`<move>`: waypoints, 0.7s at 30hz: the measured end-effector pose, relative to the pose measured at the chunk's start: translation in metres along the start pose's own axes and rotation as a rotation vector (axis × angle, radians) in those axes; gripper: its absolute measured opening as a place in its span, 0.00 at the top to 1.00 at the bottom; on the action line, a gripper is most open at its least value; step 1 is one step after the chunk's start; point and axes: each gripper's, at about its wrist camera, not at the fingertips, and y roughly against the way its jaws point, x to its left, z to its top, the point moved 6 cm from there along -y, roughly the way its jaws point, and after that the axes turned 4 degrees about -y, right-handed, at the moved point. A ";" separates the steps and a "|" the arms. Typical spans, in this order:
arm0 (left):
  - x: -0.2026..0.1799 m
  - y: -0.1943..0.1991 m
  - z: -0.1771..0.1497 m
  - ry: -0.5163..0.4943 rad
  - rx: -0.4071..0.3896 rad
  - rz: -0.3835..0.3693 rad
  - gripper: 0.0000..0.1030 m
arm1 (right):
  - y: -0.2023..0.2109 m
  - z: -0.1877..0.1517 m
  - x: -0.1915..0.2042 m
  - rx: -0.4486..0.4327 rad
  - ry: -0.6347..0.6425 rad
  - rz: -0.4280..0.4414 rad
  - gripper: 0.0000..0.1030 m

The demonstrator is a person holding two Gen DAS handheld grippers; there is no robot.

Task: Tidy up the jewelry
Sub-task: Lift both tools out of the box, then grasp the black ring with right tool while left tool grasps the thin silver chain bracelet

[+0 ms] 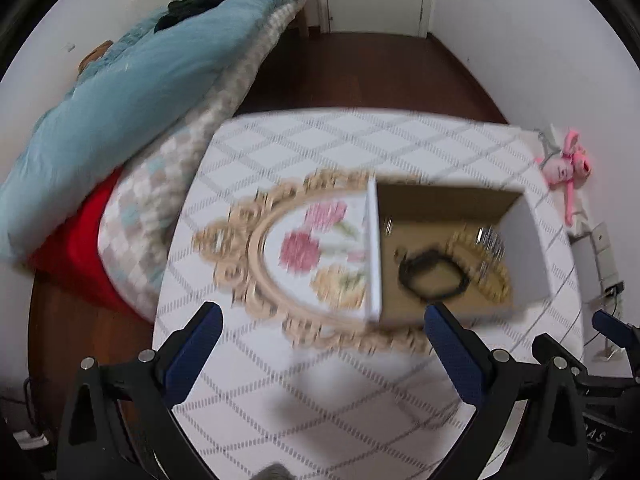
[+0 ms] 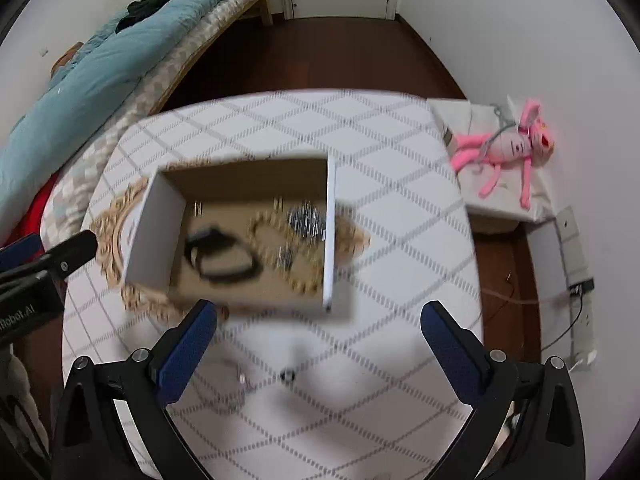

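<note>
My left gripper (image 1: 322, 322) hangs above the table (image 1: 320, 400) with its blue-padded fingers (image 1: 192, 352) spread wide and nothing between them. My right gripper (image 2: 318, 320) is the same: jaws far apart, empty, held over the diamond-patterned tablecloth.

Ahead of both sits an open cardboard box (image 2: 248, 184), white on the outside and brown within, resting partly on an ornate oval tray (image 1: 304, 248) with a cream scrolled rim and painted pink and yellow flowers. Inside the box lie the jewelry pieces: a black band (image 2: 224, 258) looped on the left of the floor, a gold beaded strand (image 2: 280, 248) curving beside it, and a glittering silver cluster (image 2: 306, 218) near the right wall. Motion blur smears them all, so I can't make out finer detail; the black loop may be a bracelet or a watch strap.

On the cloth just in front of my right gripper lie a small dark bead-like piece (image 2: 287, 375) and a small silvery piece (image 2: 241, 378), both outside the box.
</note>
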 end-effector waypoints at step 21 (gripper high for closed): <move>-0.032 -0.056 -0.091 -0.029 0.114 -0.095 0.02 | -0.065 -0.089 0.006 0.008 0.018 0.005 0.88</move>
